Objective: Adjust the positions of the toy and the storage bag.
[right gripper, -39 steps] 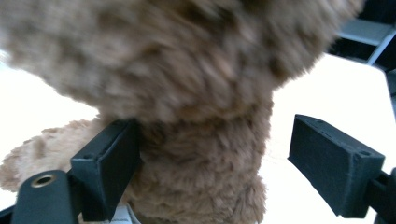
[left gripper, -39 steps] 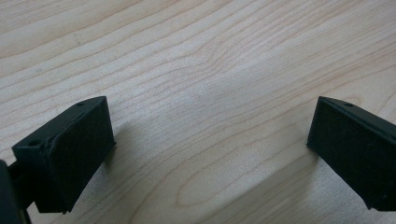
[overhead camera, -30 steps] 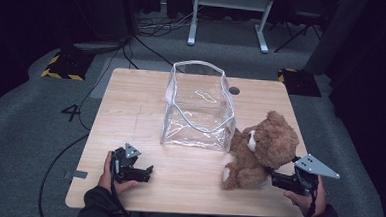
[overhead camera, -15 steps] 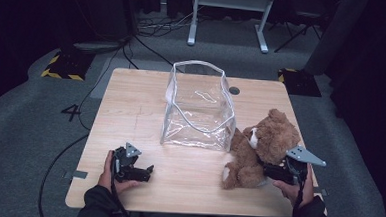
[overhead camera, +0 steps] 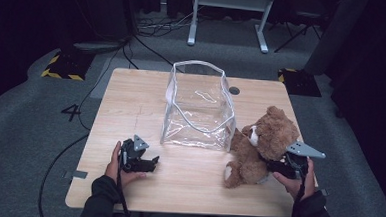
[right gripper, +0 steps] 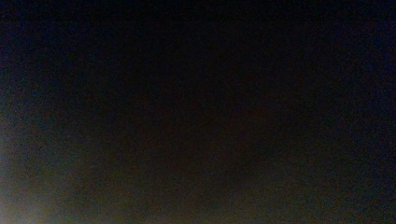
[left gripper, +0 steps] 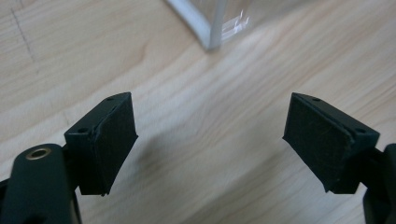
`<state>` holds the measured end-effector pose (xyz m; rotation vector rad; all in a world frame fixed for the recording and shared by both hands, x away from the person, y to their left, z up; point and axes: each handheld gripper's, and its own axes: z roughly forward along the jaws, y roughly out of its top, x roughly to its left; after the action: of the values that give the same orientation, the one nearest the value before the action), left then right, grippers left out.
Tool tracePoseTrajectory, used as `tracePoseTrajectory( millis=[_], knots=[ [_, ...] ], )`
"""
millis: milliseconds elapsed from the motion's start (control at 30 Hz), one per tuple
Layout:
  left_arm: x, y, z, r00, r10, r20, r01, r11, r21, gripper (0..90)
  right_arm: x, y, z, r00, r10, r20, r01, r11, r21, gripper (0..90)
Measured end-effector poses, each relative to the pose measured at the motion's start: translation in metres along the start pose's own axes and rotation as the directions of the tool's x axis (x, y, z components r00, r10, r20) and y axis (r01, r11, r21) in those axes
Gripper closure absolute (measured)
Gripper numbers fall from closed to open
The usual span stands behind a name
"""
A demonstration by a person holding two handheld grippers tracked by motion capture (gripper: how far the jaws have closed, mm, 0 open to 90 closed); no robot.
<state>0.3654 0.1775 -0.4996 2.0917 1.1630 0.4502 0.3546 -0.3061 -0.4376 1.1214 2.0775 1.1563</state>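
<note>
- High view: the teddy bear [overhead camera: 259, 144] sits just right of the clear bag [overhead camera: 198, 109]. The right gripper [overhead camera: 276, 166] is pressed into its back, jaws just closing, buried in fur; whether they grip, I cannot tell. A shallow pinch of fur could slip when lifted.
- Left gripper view: the left gripper [left gripper: 210, 140] hangs level over the table [left gripper: 60, 56], in front of the bag's corner, jaws wide, just narrowing slightly, nothing between.
- Right gripper view: dark, lens against fur.

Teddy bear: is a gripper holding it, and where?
The right gripper is pushed into the bear's back, jaws just closing; a grip cannot be told. The left gripper holds nothing.
</note>
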Motion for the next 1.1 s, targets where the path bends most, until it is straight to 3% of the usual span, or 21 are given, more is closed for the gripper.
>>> tracePoseTrajectory(
  millis=[133,300,333,367,433,500,633,733,833,900,933,1033,1100],
  knots=[
    [0.005,0.021,-0.011,0.9993,-0.037,-0.006,0.037,0.9964,-0.077,16.0,-0.005,-0.002,-0.001,0.9997,-0.012,-0.020,0.012,1.000,-0.010,35.7],
    [0.000,0.050,-0.017,0.9997,-0.026,0.001,0.026,0.9863,-0.163,15.8,-0.010,-0.004,0.001,0.9990,-0.015,-0.042,0.013,0.999,-0.030,30.0],
    [0.000,0.050,-0.017,0.9997,-0.026,0.001,0.026,0.9863,-0.163,15.8,-0.010,-0.004,0.001,0.9990,-0.015,-0.042,0.013,0.999,-0.030,30.0],
    [-0.002,0.057,-0.016,0.9993,-0.036,0.006,0.037,0.9819,-0.186,15.8,-0.011,-0.005,0.001,0.9987,-0.020,-0.046,0.018,0.999,-0.034,28.4],
    [-0.003,0.069,-0.012,0.9987,-0.041,0.029,0.046,0.9796,-0.196,15.8,-0.013,-0.007,0.002,0.9995,-0.013,-0.031,0.011,0.998,-0.057,23.4],
    [-0.004,0.072,-0.010,0.9990,-0.038,0.026,0.042,0.9786,-0.202,15.8,-0.014,-0.007,0.002,0.9997,-0.011,-0.020,0.010,0.998,-0.060,22.8],
    [-0.009,0.085,0.006,0.9977,-0.034,0.059,0.045,0.9786,-0.201,16.1,-0.013,-0.006,0.001,1.0000,-0.001,-0.004,0.001,0.999,-0.046,20.0],
    [-0.010,0.090,0.016,0.9977,-0.044,0.052,0.053,0.9799,-0.192,16.8,-0.013,-0.006,0.002,0.9998,0.019,-0.009,-0.019,0.999,-0.043,14.7],
    [-0.009,0.091,0.021,0.9954,-0.047,0.084,0.063,0.9792,-0.193,16.2,-0.015,-0.006,0.002,0.9994,0.030,-0.017,-0.031,0.999,-0.043,12.5],
    [-0.008,0.091,0.021,0.9923,-0.031,0.120,0.055,0.9777,-0.202,24.9,-0.015,-0.006,0.003,0.9995,0.023,-0.021,-0.024,0.999,-0.043,14.1],
    [-0.009,0.092,0.021,0.9936,-0.015,0.112,0.038,0.9790,-0.200,37.5,-0.015,-0.006,0.003,0.9996,0.010,-0.028,-0.012,0.999,-0.039,15.3],
    [-0.013,0.092,0.023,0.9965,0.026,0.079,-0.012,0.9839,-0.178,61.2,-0.012,-0.005,0.003,0.9988,-0.031,-0.038,0.030,0.999,-0.034,22.3],
    [-0.013,0.092,0.023,0.9973,0.041,0.060,-0.029,0.9834,-0.179,70.0,-0.012,-0.005,0.002,0.9980,-0.039,-0.050,0.038,0.999,-0.035,27.0]
  ],
)
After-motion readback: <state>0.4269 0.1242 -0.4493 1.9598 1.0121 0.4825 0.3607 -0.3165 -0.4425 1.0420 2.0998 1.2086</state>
